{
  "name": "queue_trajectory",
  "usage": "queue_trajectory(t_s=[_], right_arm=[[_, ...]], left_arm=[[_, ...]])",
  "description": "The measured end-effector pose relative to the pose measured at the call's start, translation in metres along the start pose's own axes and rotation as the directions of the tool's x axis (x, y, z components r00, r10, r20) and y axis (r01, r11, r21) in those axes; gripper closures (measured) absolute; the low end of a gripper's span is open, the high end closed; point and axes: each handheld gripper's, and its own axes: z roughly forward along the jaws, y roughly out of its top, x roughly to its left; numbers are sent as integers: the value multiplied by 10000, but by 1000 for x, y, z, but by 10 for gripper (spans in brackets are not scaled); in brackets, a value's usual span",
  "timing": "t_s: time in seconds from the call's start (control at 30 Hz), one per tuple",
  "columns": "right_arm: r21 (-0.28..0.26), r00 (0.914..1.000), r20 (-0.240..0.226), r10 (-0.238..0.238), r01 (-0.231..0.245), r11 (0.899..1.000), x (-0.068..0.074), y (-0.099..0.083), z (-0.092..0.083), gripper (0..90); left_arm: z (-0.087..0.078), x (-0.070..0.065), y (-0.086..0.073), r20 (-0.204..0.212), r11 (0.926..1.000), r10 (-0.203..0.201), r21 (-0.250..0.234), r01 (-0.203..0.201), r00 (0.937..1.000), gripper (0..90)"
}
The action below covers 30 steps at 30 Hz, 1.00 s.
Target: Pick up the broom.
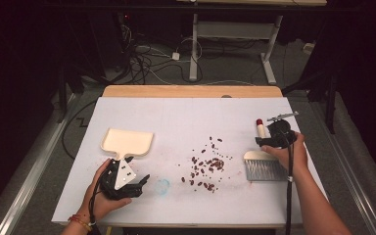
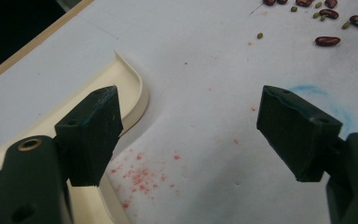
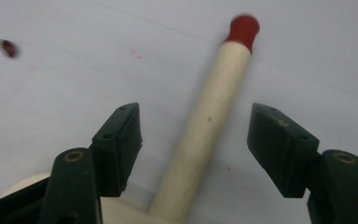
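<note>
A cream dustpan (image 1: pixel 127 142) lies flat at the left of the white mat. My left gripper (image 1: pixel 132 176) sits just in front of its handle, open, with nothing between its jaws (image 2: pixel 191 116); the dustpan's rim (image 2: pixel 137 93) runs beside the left jaw. Several dark red beans (image 1: pixel 208 164) are scattered mid-mat, some of these beans (image 2: pixel 327 41) also in the left gripper view. At the right lies a brush with grey bristles (image 1: pixel 264 169) and a cream, red-tipped handle (image 3: pixel 214 107). My right gripper (image 3: pixel 196 135) straddles that handle, open, its pads apart from it.
The white mat (image 1: pixel 186 112) covers a wooden table whose far edge (image 1: pixel 191 91) shows. A blue smudge (image 1: pixel 162 186) and red specks (image 2: pixel 140 177) mark the mat near my left gripper. Cables and desk legs stand on the floor beyond.
</note>
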Motion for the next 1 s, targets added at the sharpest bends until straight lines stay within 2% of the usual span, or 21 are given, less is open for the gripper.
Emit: queue_trajectory(t_s=[0.1, 0.17, 0.3, 0.5, 0.63, 0.7, 1.0], right_arm=[[602, 9993, 44, 360, -362, 9975, -5, -1, 20, 395], [460, 9980, -122, 618, -612, 9971, -9, -1, 21, 456], [361, 9990, -328, 313, -302, 9989, -5, -1, 20, 612], [337, 9993, -351, 124, -112, 9994, -3, -1, 20, 628], [201, 9986, -514, -76, 87, 9998, -1, -1, 21, 707], [191, 9985, -495, -246, 256, 9995, 0, -1, 21, 707], [-159, 9975, -704, -114, 103, 9998, -3, -4, 20, 708]], left_arm=[[0, 0, -1, 37, 10000, 2, 44, -2, 10000, 213], [0, -1, -1, 37, 10000, 38, 68, -39, 10000, 213], [0, -1, -1, 52, 9999, 75, 116, -76, 10000, 213], [1, -2, -1, 76, 9998, 108, 141, -109, 9999, 213], [2, -2, -1, 84, 9997, 149, 194, -151, 9999, 213], [1, -2, -1, 102, 9997, 157, 196, -159, 9998, 213], [1, -2, -1, 99, 9997, 154, 181, -155, 9998, 213]])
